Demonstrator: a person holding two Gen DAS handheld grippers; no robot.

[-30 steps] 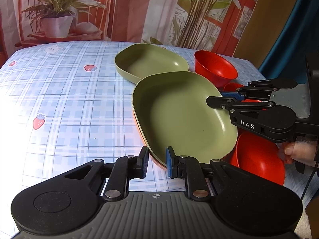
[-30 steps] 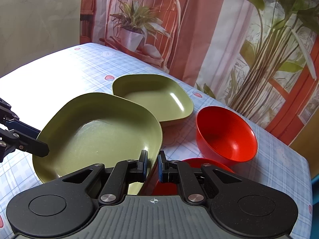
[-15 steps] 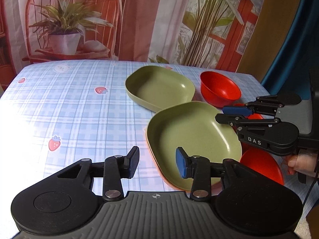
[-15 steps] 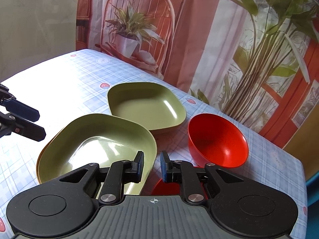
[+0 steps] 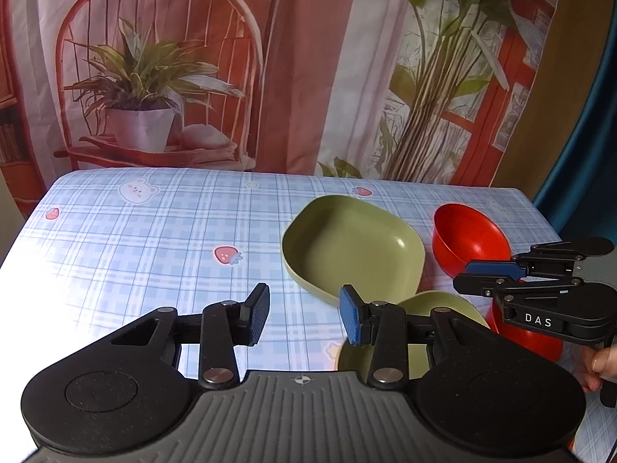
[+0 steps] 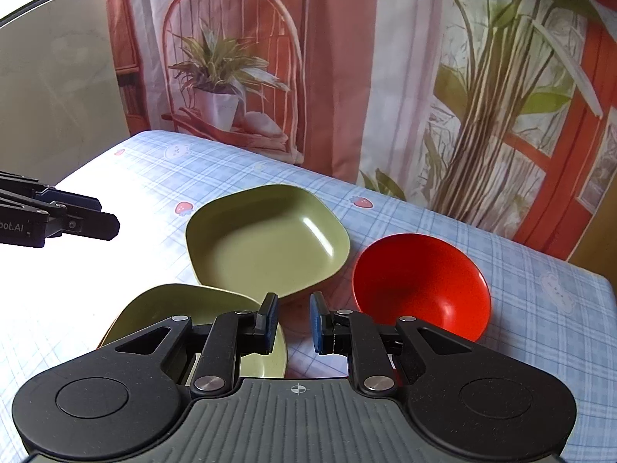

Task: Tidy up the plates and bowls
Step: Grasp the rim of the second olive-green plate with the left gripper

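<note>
1. Evidently partway through. One olive-green rounded-square plastic plate (image 6: 266, 247) lies flat on the blue plaid tablecloth (image 5: 154, 239), toward the far right part of the tabletop. A second olive-green rounded-square plate (image 6: 185, 308) lies nearer, close to the front edge; an orange rim peeks out under its left side, so it probably sits on another dish, though that cannot be confirmed.
2. One glossy red round plastic bowl (image 6: 420, 285) stands just beside the far green plate, on its right, near the right edge of the tabletop. In the left wrist view another red bowl (image 5: 524, 335) shows low near the front right corner, largely hidden behind the right gripper.
3. Judged left to do: the two green plates are not yet nested, and the two red bowls stand apart, unstacked.
4. Left gripper (image 5: 304, 318): jaws spread wide, holding nothing, raised over bare cloth left of the near plate and pointing toward the far edge.
5. Right gripper (image 6: 295, 322): jaws parted by a modest gap, pinching nothing, hovering over the near plate's right rim and aimed between the far plate and the bowl.
</note>
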